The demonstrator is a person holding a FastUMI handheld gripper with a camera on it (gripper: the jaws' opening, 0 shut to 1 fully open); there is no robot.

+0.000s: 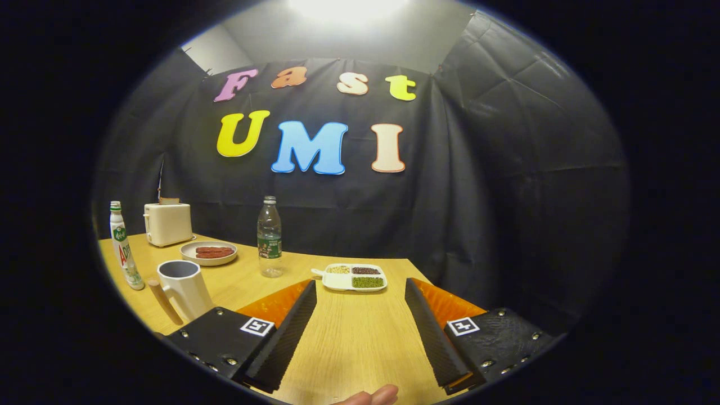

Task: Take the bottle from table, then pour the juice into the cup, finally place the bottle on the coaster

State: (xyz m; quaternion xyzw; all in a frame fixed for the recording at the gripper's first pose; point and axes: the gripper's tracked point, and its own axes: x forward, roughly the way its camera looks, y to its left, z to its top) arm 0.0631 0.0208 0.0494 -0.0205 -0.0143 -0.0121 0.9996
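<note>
The jaws stand wide apart and hold nothing, hanging over bare surface [360,337]. Two bottles stand upright: a clear bottle [270,244] beyond the jaws, and a white bottle [125,250] near the cup [183,289] off to the left. Which one holds the juice I cannot tell, probably the white one. To take it well, swing left, keep level, and close around mid-body without nudging the cup beside it.
</note>
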